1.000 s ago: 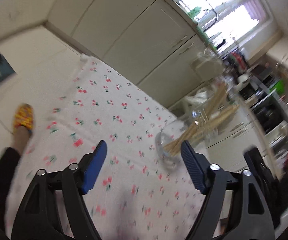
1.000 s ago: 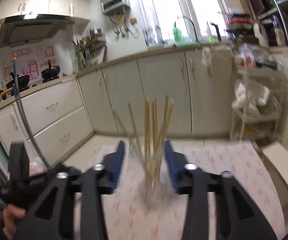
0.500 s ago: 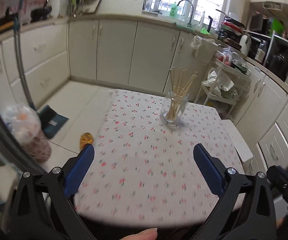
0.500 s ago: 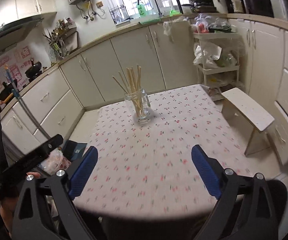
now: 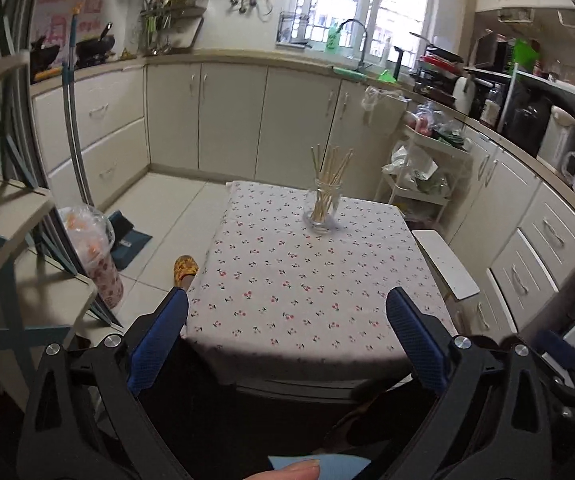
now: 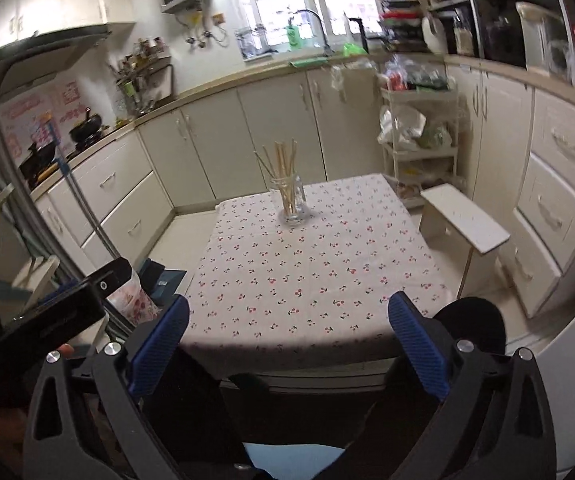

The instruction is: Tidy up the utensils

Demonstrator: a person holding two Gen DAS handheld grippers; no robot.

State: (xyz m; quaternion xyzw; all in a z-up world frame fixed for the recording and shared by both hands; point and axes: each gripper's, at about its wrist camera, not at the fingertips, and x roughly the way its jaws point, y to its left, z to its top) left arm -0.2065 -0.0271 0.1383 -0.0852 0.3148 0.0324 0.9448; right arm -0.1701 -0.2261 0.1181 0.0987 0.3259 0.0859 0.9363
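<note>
The left gripper [image 5: 287, 320] has its blue pads far apart and holds nothing. The right gripper [image 6: 287, 320] has just been opening; its pads are wide apart too, with nothing between them. The jar [image 5: 323, 210] of sticks [image 5: 329, 178] stands on the table [image 5: 287, 292], well apart from both.

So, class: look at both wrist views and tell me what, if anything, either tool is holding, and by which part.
Nothing is held. The left tool and right tool are both open and empty; the clear glass jar of wooden chopsticks stands alone, far across the cherry-print tablecloth.
</note>
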